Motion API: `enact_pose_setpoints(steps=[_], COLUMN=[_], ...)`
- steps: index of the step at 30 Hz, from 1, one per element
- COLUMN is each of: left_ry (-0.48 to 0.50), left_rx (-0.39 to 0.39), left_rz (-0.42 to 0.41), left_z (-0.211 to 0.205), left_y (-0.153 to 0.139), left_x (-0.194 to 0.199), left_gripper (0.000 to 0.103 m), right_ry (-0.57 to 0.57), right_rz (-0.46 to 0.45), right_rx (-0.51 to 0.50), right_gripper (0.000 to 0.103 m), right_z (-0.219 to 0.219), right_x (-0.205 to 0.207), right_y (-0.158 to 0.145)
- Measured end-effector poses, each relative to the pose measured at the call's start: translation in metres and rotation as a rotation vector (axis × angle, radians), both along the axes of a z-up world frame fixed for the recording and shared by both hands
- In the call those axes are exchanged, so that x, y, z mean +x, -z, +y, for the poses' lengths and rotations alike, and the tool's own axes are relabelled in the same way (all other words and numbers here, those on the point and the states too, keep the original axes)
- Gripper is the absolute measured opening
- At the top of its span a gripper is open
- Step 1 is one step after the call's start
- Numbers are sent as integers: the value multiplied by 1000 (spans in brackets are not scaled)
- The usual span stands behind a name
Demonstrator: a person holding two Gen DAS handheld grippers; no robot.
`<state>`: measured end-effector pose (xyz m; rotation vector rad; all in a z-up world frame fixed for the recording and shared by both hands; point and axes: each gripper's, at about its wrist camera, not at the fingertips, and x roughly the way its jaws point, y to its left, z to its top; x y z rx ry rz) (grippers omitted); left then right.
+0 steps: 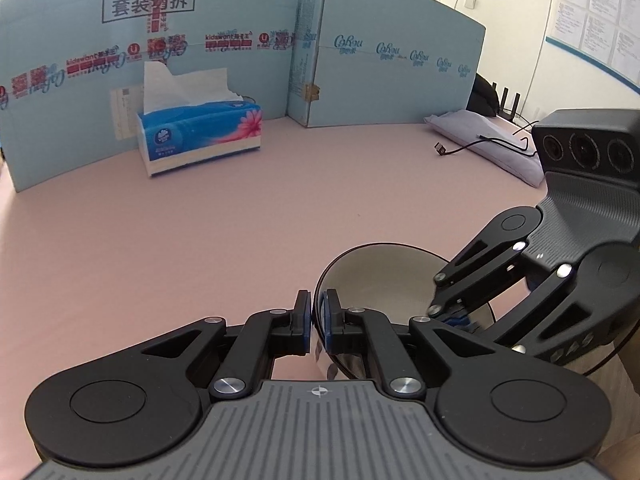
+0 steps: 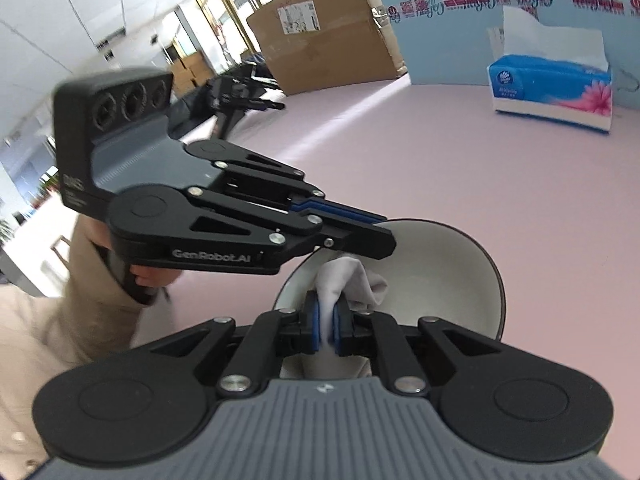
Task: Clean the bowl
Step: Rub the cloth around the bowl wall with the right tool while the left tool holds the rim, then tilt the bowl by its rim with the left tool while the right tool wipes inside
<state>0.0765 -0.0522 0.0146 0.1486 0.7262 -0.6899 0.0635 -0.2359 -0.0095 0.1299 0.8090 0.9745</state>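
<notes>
Bowl (image 1: pixel 384 276) sits near the front edge of the pink table (image 1: pixel 200 220), tipped up off its base: the mouth faces up and away from the left gripper (image 1: pixel 319 312), toward the right gripper. It is round, so there is no long axis to note; cream inside, dark glossy outside, thin dark rim.

Left gripper's jaws are clamped on the near rim, one pad outside the wall, one inside. In the right wrist view it (image 2: pixel 380 236) reaches in from the left side and pinches the bowl's (image 2: pixel 436 272) far-left rim.

Right gripper (image 2: pixel 326 320) has its jaws closed tight on a crumpled white tissue (image 2: pixel 352 276), and the wad lies against the inner wall near the rim. From the left wrist view its tips (image 1: pixel 448 312) dip into the bowl from the right.

A hand (image 2: pixel 154 276) in a beige sleeve holds the left gripper's handle.

Open table stretches ahead and to the left. Tissue box (image 1: pixel 200 136) stands well apart, near the blue cardboard screen (image 1: pixel 240 40) that closes off the far edge. Folded cloth (image 1: pixel 484 136) and a black cable (image 1: pixel 492 144) lie at the far right.
</notes>
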Motion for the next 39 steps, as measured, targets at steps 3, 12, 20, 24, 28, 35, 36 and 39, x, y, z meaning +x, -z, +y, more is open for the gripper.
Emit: enact_pose_setpoints(steps=[3,12,20,24,28,35,36,39], left_ry=[-3,-12,-13,-17,-18,-3,-2,5], left_rx=[2,11,9,5,5,-1,1,-2], left_rz=[-3,-10,-15,-17,-19,-20,-23,-18], left_z=[0,0,1,2,2,-3,-4,-4], left_y=[0,0,0,-1,-1,1,1,1], left_x=[-1,-2,-2,-3,-2,3,3,7], left_gripper=[10,14,15,16,18,10,10,11], right_ry=[11,52,74,101,114,110,94,68], right_rz=[0,-61,-89,-94,-85,-56,-44,-28], right_rx=[12,-105,-135,-128,-127,-99,-93,-81], right_gripper=[10,11,21,23,7,7,7,8], right_z=[-3,8,8,11,11,12,14,15], right_x=[-3,-6,-5,0,3,12,15,17], right_y=[-3,-5,-7,-6,-1,0,2,2])
